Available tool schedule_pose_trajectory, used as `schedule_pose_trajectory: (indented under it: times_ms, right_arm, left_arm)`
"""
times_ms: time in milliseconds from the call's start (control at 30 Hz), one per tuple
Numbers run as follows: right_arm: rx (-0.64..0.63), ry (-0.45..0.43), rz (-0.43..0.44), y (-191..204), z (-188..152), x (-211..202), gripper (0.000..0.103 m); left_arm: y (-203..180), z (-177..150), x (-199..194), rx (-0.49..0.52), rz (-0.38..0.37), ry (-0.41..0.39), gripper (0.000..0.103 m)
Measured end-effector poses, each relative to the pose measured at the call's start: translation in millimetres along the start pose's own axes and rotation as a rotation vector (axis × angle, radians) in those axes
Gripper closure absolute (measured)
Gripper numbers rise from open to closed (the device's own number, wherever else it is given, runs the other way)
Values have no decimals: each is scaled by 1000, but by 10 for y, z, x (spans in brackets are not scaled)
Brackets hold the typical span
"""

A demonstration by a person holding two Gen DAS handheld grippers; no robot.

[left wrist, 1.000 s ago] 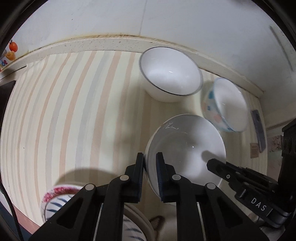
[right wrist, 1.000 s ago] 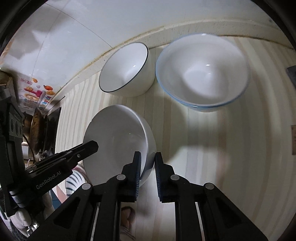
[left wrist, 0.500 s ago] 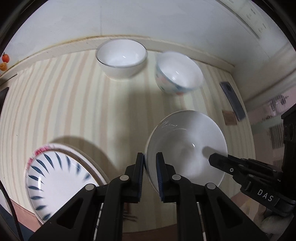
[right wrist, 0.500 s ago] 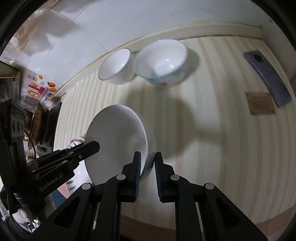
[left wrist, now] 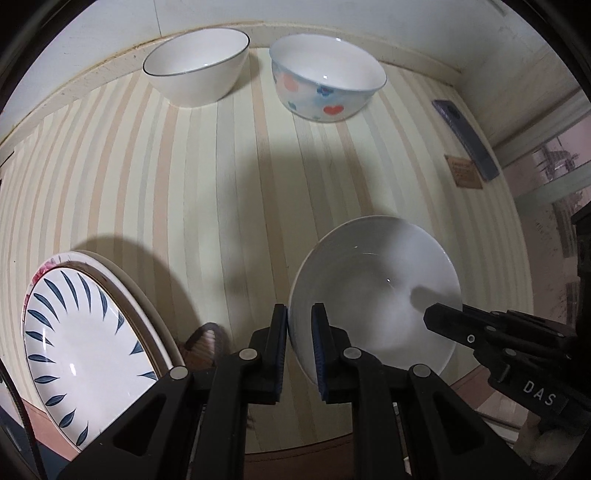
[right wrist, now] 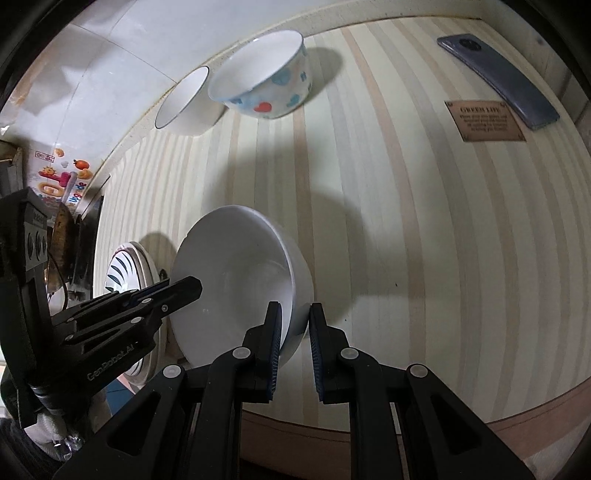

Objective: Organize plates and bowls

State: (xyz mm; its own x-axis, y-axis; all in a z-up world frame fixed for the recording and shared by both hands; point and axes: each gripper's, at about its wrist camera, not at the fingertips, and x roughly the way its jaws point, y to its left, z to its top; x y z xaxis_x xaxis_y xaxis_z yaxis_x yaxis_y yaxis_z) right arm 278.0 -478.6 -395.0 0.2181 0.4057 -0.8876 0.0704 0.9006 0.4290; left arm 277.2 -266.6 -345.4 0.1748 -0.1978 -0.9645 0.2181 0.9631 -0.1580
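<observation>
**Bowl held high by two grippers**

Both grippers have lifted and pulled back, so the two far bowls that looked big a second ago now look small and far off.

Closest in, the left gripper pinches the left edge of the plain white bowl, and the right gripper pinches the other edge. The bowl looks to be held up above the striped table.

It could slip. Each gripper only bites a thin bit of smooth rim, so if one hand tugs, tips or lets go early, the bowl may drop and crack.

Near the left edge lies a plate with blue leaf marks, on top of another plate. Farther back stand a white bowl with a dark rim and a bowl with hearts, side by side near the white wall. A phone and a small brown sign lie off to the right.
</observation>
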Motion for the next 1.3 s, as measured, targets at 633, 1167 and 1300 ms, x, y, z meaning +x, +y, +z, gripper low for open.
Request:
schedule_pose_trajectory:
  times_ms: [633, 1167, 1300]
  right_arm:
    - [31, 76, 35, -76, 55, 78, 85]
    - [54, -115, 83, -128, 1727, -188, 54]
    - [78, -109, 91, -139, 2073, 130, 54]
  left_arm:
    - [-157, -20, -79, 51, 46, -5, 91]
    - [204, 1696, 3, -137, -67, -125, 76]
    - [181, 1901, 286, -127, -55, -86, 76]
